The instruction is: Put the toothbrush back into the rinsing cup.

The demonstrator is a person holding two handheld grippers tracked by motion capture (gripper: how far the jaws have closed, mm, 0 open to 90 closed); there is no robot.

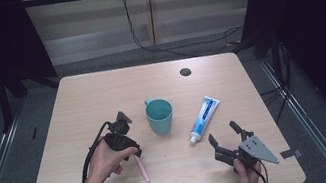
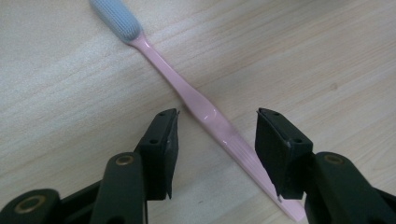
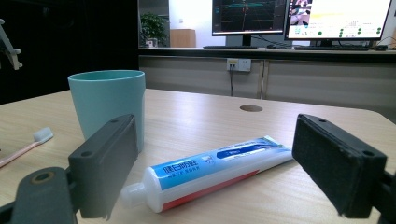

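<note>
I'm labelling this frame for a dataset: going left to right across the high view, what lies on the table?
Left gripper over the pink toothbrush → teal cup → toothpaste tube → right gripper.

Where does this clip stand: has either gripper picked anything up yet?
Nothing looks done: the toothbrush lies flat on the table, and the toothpaste lies beside the cup. In hand: the left gripper is open with its fingers either side of the brush handle, not closed. The right gripper is open, facing the toothpaste. Left: both grasps, and whatever follows.
</note>
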